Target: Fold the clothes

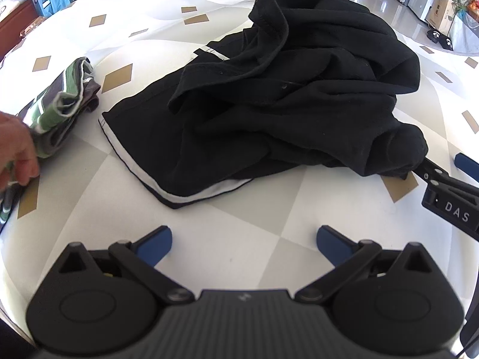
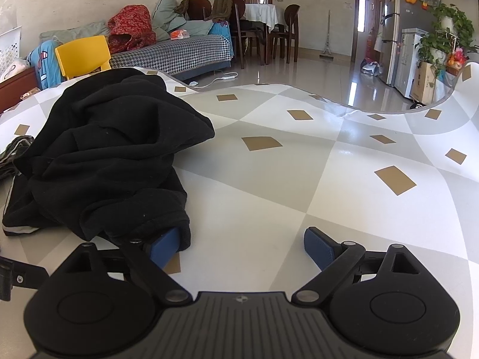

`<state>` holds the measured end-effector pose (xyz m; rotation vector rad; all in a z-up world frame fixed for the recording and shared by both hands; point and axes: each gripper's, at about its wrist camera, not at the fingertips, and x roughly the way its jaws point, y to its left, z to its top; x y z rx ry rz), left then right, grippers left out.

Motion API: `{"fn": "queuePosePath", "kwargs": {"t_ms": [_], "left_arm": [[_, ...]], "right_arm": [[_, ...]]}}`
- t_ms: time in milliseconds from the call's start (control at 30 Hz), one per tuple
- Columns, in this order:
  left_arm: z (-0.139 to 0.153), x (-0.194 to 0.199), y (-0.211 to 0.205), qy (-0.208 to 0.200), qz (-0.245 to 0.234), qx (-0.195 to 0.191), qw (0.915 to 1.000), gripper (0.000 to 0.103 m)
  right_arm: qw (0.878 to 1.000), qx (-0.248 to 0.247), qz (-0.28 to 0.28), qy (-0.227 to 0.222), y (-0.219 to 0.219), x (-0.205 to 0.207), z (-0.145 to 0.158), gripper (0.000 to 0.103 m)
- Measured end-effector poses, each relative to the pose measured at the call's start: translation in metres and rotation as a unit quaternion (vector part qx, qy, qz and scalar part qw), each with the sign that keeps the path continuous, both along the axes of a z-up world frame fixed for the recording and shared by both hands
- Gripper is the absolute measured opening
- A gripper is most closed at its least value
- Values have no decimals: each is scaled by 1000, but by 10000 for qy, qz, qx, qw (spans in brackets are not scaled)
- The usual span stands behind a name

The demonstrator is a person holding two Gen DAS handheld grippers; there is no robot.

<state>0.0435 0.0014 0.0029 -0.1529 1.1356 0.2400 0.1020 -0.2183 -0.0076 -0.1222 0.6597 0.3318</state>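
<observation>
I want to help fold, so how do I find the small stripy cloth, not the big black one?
Look at the table with the white, grey and tan diamond cover. The big black garment lies heaped in the middle; the striped cloth lies to its left, beside a bare hand. It is much smaller, with green, white and grey stripes.
</observation>
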Motion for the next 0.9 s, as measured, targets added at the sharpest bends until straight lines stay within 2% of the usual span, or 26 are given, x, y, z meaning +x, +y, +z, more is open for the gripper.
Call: {"fn": "queuePosePath", "kwargs": {"t_ms": [367, 633, 900], "left_arm": [[2, 0, -5, -207, 40, 83, 9997, 103], [0, -9, -7, -469, -151, 147, 9987, 103], [-1, -14, -5, -518, -337, 135, 9980, 103]], "right_arm": [[10000, -5, -22, 9, 0, 1, 0, 91], [10000, -6, -19, 9, -1, 1, 0, 92], [10000, -6, -17, 10, -1, 1, 0, 92]]}}
